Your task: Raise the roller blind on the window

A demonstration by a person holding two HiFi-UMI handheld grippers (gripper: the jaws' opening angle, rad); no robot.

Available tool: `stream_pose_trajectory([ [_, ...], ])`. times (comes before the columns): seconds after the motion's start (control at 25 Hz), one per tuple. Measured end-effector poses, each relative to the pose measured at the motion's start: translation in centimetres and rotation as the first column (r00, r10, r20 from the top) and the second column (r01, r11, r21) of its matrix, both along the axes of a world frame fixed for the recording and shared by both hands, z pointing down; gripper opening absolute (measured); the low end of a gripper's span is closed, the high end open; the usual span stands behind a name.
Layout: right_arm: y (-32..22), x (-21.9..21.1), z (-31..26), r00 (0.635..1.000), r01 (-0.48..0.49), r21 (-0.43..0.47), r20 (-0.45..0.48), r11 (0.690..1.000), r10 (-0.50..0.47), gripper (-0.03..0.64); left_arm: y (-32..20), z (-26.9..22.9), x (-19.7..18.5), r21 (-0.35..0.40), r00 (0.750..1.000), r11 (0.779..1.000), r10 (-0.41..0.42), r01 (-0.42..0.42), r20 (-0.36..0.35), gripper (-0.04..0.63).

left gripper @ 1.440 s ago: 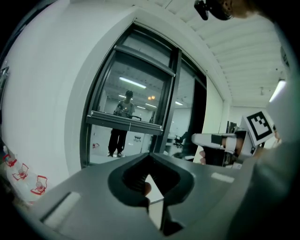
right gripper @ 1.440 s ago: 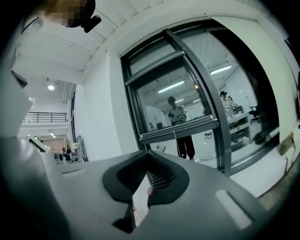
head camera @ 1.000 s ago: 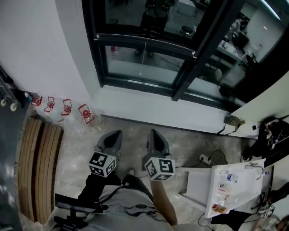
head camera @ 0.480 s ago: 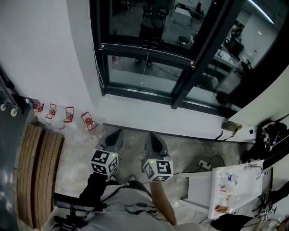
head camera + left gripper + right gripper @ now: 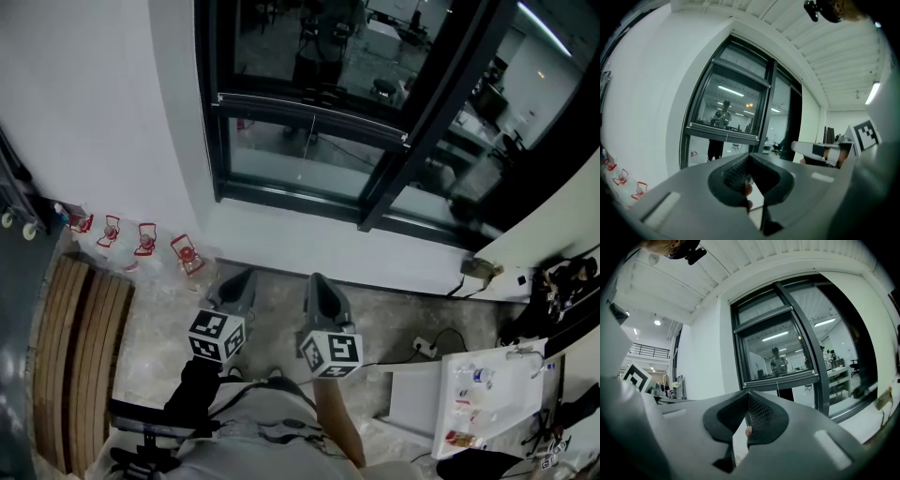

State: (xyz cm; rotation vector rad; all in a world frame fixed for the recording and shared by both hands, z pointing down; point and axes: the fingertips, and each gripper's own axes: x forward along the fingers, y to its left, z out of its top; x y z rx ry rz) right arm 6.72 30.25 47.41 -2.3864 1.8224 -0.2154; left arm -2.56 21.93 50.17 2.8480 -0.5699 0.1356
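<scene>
Dark window (image 5: 319,159) is ahead of both tongs, well apart. Left tongs (image 5: 236,281) & right tongs (image 5: 320,283) are pinched to, empty, side by side, aimed fwd, prob. lining up an approach. Can't pick out the roller blind.

Window watch: the left claw (image 5: 749,157), grey jaws pressed together on nothing, points at a dark-framed window (image 5: 729,108) whose glass reflects a standing person (image 5: 723,115). A white wall (image 5: 651,93) curves away left, small red objects (image 5: 623,180) along its foot. The right claw (image 5: 801,147) juts in alongside.
</scene>
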Motion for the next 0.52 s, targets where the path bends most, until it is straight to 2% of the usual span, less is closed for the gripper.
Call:
stream_pose_trajectory([
  [0.52, -0.69, 0.03, 0.00, 1.000, 0.008, 0.020, -0.007, 1.000, -0.007, -0.002, -0.35, 0.20, 0.48, 0.021, 1.000, 1.000, 0.022, -0.022, 0.008, -0.002],
])
